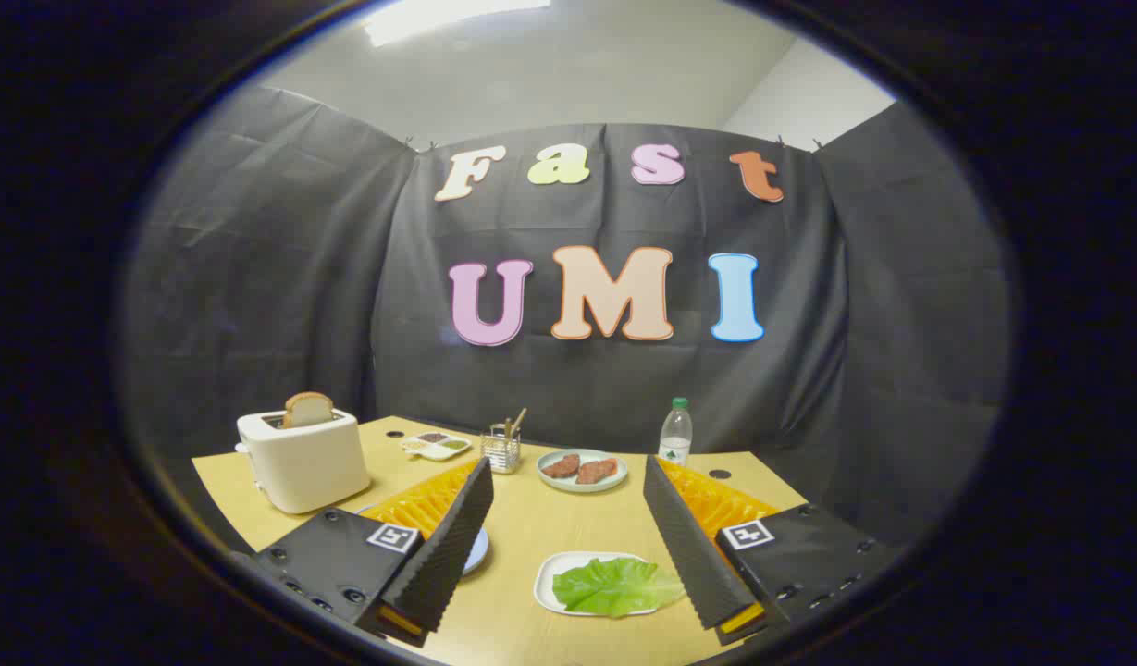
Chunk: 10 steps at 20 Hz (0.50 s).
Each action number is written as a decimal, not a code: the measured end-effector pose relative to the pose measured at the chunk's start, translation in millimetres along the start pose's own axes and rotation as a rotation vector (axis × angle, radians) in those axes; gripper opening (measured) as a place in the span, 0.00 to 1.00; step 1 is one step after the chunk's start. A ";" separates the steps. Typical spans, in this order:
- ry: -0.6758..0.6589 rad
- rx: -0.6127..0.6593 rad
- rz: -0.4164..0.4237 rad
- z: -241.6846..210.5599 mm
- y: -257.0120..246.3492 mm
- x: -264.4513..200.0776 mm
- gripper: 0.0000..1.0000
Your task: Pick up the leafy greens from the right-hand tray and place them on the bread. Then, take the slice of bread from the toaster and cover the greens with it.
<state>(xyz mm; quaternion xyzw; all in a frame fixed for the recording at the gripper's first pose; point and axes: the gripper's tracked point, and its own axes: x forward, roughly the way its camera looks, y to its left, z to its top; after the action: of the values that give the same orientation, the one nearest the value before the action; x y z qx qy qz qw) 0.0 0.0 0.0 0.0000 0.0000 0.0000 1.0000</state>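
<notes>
1. The gripper hangs above the near part of the desk with its fingers spread wide apart – nothing is held between them.
2. The leafy greens lie on a small white tray near the desk's front edge, low between the fingers and closer to the right one; one leaf edge reaches over the tray's right rim.
3. A bluish plate sits just behind the left finger, mostly hidden by it, so what lies on it cannot be made out.
4. The white toaster stands at the desk's left edge, with a slice of bread sticking upright out of its slot.
5. Toward the back edge, beyond the fingers, a pale green plate carries two reddish-brown patties side by side.
6. Left of that plate stands a small wire holder with a few sticks in it – and further left, a white divided dish with dark and green fillings.
7. A clear water bottle with a green cap stands upright near the back right corner, just beyond the right finger's tip.
</notes>
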 end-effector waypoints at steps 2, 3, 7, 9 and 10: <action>0.004 -0.001 0.014 -2.8 5.3 -1.5 1.00; 0.003 0.000 0.023 -2.5 7.6 -2.3 1.00; -0.007 0.020 0.045 -1.3 10.5 -8.4 1.00; -0.008 0.025 0.041 -1.8 7.5 -11.2 1.00; -0.009 0.026 0.038 -1.8 5.0 -11.6 1.00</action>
<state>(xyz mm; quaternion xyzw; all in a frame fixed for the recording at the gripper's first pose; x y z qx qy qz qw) -11.6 5.0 -1.8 0.0128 -0.0045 0.0188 0.9997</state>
